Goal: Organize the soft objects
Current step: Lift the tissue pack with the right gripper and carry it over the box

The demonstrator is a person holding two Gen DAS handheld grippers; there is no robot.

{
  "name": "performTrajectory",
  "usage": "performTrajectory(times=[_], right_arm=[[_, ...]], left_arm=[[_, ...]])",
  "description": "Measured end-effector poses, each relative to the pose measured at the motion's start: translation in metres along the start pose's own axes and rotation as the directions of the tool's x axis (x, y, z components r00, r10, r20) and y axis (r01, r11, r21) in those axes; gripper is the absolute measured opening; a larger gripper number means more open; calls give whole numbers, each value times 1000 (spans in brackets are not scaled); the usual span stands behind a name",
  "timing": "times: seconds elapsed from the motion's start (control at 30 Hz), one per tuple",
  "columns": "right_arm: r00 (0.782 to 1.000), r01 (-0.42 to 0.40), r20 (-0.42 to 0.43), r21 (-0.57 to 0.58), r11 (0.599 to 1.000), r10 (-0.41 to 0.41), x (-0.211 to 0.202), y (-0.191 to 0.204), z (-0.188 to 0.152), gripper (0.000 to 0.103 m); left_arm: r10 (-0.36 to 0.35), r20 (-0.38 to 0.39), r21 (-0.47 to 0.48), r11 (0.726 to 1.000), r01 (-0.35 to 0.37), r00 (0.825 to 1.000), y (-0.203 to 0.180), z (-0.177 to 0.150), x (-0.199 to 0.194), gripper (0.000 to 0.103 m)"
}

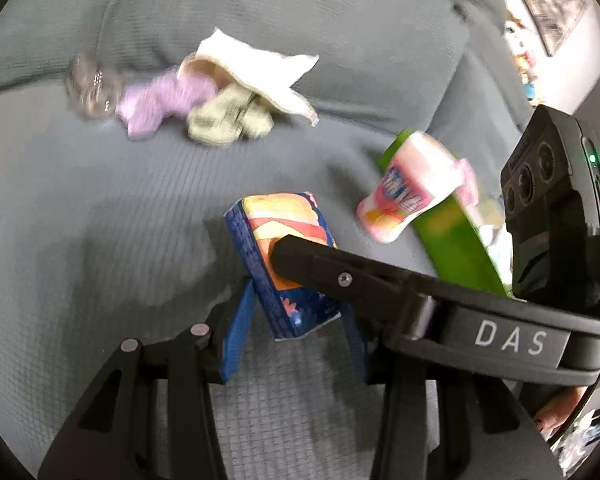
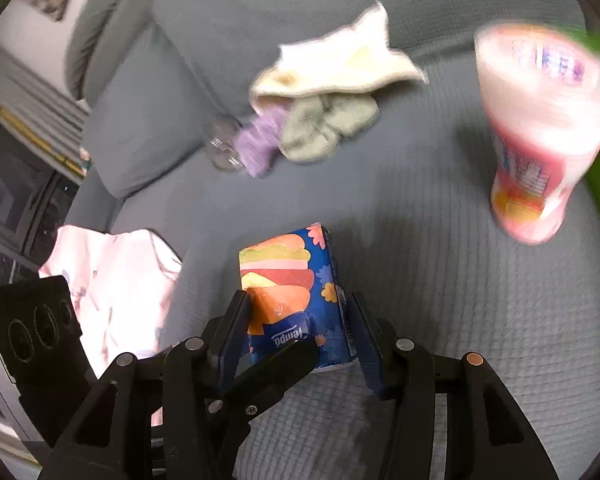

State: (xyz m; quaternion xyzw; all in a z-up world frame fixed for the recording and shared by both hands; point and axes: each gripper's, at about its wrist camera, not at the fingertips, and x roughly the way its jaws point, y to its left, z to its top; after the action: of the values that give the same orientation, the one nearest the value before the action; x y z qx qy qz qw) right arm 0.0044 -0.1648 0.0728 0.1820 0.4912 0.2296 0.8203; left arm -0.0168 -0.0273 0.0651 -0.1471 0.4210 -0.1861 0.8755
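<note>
1. One tissue pack [image 1: 288,256] is seen on the grey sofa [image 1: 100,200], tilted, between the blue fingers of both grippers.
2. Left gripper [image 1: 296,320]: jaws spread either side of the pack; whether the pads press it cannot be told.
3. Right gripper [image 2: 300,332]: jaws set against the pack's two sides, pinching it; one of the right fingers [image 1: 300,256] is laid across the pack's face in the left view.
4. One pink bottle [image 2: 540,132] is seen blurred at the right, against one green box [image 1: 456,240].
5. One cream cloth [image 2: 340,64] is draped over one purple sock [image 2: 260,140] and one green sock bundle [image 2: 324,128], well apart from the pack.
6. One clear object [image 2: 224,148] is seen just beside the purple sock, too blurred to identify.
7. One pink patterned cloth [image 2: 116,280] lies left of the pack in the right view.
</note>
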Motion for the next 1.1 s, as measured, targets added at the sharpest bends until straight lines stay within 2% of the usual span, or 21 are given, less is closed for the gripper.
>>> performTrajectory(times=[0.17,0.27,0.43,0.63,0.8,0.97,1.1], right_arm=[[989,-6,149,-85,996,19,-49,13,5,53],[977,-2,211,-117,993,27,-80,10,6,53],[937,12,348,-103,995,25,-131,-3,3,53],[890,13,457,-22,1000,-1,-175,-35,-4,53],[858,22,510,71,997,-55,-197,-63,-9,53],[845,9,525,168,986,-98,-210,-97,-17,52],[845,9,520,219,976,-125,-212,-117,-20,52]], left_arm=[[-23,154,82,997,11,988,-33,7,-26,40],[-43,201,154,988,12,979,-63,14,-35,40],[-97,251,258,966,30,963,-113,21,-38,40],[-156,241,362,930,60,958,-158,26,-21,40],[-201,184,424,899,107,962,-190,30,1,40],[-224,123,454,879,146,967,-214,31,24,39],[-223,77,477,864,160,972,-228,29,37,39]])
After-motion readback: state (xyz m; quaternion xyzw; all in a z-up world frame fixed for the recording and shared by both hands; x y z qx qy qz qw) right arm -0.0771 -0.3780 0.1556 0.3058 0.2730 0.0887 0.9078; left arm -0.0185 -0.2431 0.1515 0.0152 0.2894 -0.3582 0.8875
